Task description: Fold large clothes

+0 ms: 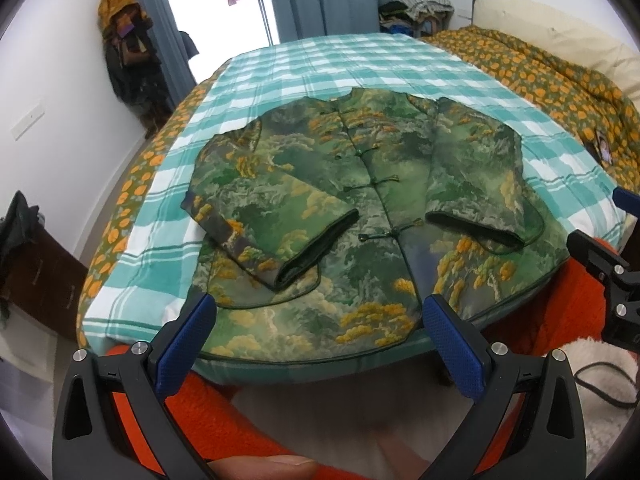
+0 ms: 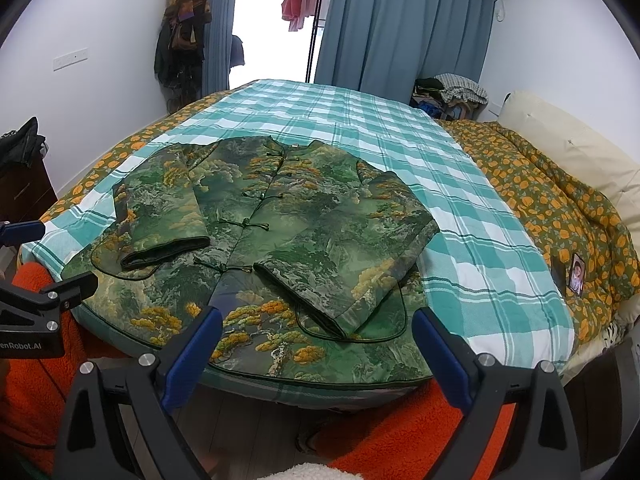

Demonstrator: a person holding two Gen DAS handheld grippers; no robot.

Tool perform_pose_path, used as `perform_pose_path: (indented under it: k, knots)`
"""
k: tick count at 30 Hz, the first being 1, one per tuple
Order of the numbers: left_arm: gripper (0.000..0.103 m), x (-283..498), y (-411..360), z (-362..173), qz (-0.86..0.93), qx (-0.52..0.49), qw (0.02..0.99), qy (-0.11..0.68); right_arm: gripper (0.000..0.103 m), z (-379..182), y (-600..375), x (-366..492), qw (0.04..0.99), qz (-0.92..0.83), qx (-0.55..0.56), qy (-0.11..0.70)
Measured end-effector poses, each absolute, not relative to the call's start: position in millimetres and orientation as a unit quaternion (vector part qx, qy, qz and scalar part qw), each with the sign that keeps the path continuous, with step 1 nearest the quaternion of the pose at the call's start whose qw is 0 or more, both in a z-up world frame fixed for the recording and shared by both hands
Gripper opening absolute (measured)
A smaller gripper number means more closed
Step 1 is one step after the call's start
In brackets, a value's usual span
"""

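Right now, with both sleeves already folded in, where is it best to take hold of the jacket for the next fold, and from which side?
Probably the bottom hem of the jacket. It lies along the near bed edge, directly ahead of both open hand-held grippers, left and right. Come from the near side, one at each hem corner, and carry it toward the collar.

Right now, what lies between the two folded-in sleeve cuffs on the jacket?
Only the jacket's buttoned front: the placket with its knot buttons runs between the left cuff and right cuff. Nothing else lies there, in either wrist view.
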State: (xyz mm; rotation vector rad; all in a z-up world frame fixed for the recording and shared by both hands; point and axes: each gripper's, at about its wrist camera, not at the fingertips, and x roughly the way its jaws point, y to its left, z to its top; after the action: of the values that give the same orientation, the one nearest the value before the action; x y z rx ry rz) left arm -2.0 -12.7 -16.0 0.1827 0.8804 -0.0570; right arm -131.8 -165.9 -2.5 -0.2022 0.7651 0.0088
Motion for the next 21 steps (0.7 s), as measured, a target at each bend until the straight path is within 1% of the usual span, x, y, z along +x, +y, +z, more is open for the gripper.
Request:
perform_pose_path:
  k: [21]
  knots:
    - [0.103,-1.4,-8.7,-15.9,-0.025,0.078,0.903,0.423,0.098,-0.2,-169.1,-133.8,0.924,0.005,-0.097,0.369]
